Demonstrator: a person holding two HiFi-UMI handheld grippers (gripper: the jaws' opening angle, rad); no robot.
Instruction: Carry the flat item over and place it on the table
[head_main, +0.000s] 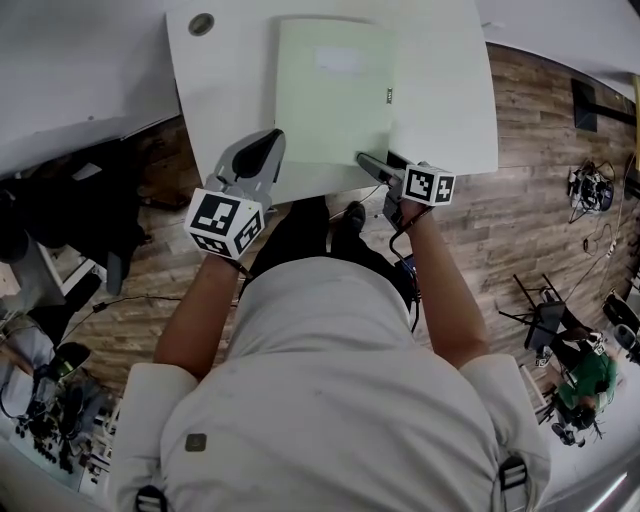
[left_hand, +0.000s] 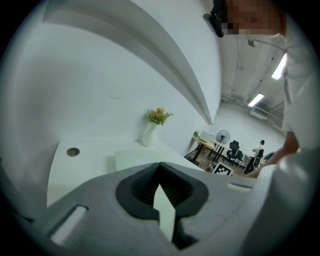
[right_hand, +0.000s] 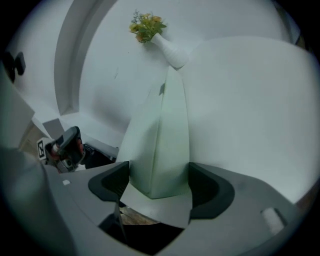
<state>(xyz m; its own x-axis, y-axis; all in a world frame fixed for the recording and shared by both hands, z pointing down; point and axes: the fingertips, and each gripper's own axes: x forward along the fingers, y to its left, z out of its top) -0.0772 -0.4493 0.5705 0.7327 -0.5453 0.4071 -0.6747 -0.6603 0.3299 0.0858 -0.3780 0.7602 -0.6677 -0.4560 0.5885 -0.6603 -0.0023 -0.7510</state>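
Observation:
A pale green flat folder (head_main: 335, 90) lies on the white table (head_main: 450, 110), its near edge by the table's front edge. My right gripper (head_main: 368, 162) is at the folder's near right corner. In the right gripper view the folder (right_hand: 160, 135) runs back between the widely parted jaws of the right gripper (right_hand: 160, 185), which stands open. My left gripper (head_main: 265, 150) hovers by the folder's near left corner. In the left gripper view that gripper (left_hand: 160, 172) has its tips together and holds nothing, and the folder (left_hand: 132, 159) lies beyond it.
A white vase with flowers (left_hand: 148, 134) stands at the table's back against the wall, also visible as the vase (right_hand: 167, 47). A round cable hole (head_main: 201, 24) sits at the table's far left. Wooden floor (head_main: 520, 210) lies to the right, with a seated person (head_main: 585, 375) and cables there.

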